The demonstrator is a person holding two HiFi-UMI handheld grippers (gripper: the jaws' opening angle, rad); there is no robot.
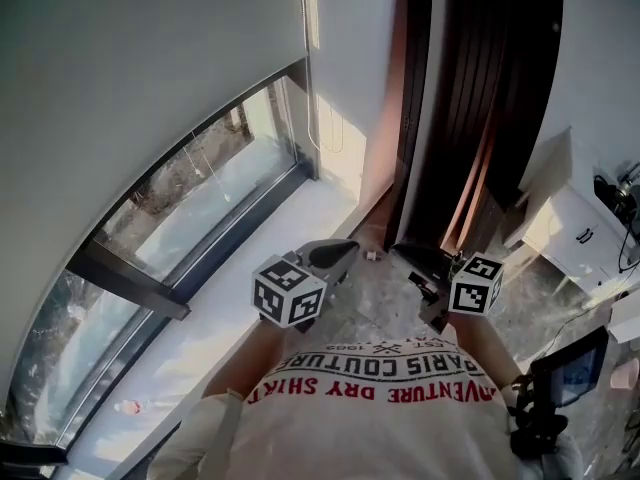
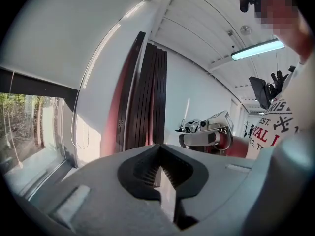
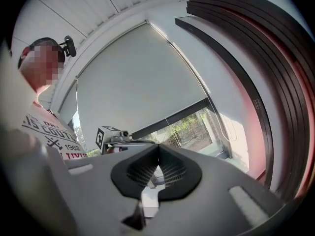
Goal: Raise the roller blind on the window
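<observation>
Roller blind (image 1: 150, 68) untouched; jaws together, empty

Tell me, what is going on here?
A person stands at a window with two grippers. The roller blind covers most of it; only a low strip of glass is bare. The left gripper and the right gripper both have their jaws shut with nothing between them. The cord loop hangs by the wall, and neither gripper touches it.
</observation>
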